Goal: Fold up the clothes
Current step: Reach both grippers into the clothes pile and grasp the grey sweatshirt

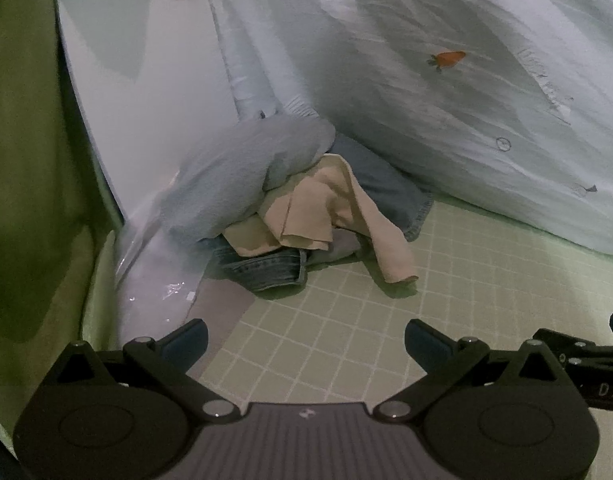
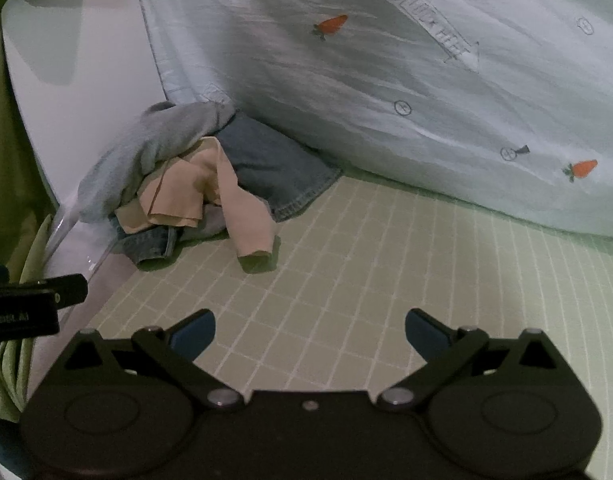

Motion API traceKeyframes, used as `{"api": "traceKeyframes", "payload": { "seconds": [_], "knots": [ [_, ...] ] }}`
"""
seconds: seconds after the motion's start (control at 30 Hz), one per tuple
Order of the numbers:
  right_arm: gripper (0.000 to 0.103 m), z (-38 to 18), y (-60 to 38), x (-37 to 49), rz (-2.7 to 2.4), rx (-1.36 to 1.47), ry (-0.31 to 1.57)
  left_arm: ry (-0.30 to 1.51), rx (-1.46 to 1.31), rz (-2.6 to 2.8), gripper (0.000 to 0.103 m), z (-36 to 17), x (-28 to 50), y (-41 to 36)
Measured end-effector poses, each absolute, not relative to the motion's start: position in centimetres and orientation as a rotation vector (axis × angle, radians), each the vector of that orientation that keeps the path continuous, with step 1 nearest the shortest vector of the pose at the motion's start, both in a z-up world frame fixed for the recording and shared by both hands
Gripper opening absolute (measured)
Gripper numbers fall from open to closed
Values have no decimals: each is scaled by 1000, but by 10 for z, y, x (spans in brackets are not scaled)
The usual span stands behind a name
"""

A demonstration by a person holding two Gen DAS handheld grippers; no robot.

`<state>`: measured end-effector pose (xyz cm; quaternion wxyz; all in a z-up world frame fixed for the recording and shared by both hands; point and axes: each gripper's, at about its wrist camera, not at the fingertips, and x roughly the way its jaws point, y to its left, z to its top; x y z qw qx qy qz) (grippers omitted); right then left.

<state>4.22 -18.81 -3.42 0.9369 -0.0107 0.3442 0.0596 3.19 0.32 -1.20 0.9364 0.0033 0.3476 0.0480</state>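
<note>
Green checked bedding point(image 2: 386, 264) carries a heap of clothes point(image 2: 194, 188) at its far left corner, wedged against the carrot-print quilt point(image 2: 386, 80). Left gripper point(image 1: 306, 340) and right gripper point(image 2: 310, 330) hover well short, jaws apart and empty, probably ready to pick the tan garment point(image 1: 326, 204) lying topmost.

You have one pile of clothes at center left: one grey garment point(image 1: 242, 176), one tan garment point(image 1: 326, 208), one pair of jeans point(image 1: 386, 184). Two tools, left point(image 1: 306, 340) and right point(image 2: 310, 330).
</note>
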Motion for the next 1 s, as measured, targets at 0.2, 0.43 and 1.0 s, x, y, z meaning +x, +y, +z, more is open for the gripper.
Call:
{"api": "traceKeyframes", "payload": {
  "seconds": [0.2,0.43,1.0],
  "knots": [
    [103,-34,-179,70,104,-81,670,720,-30,121,103,-15,58,19],
    [103,-29,-151,132,147,-65,651,695,-88,203,102,-11,115,60],
    [81,-30,-7,377,390,-27,672,697,-237,125,66,-32,325,157]
  ]
}}
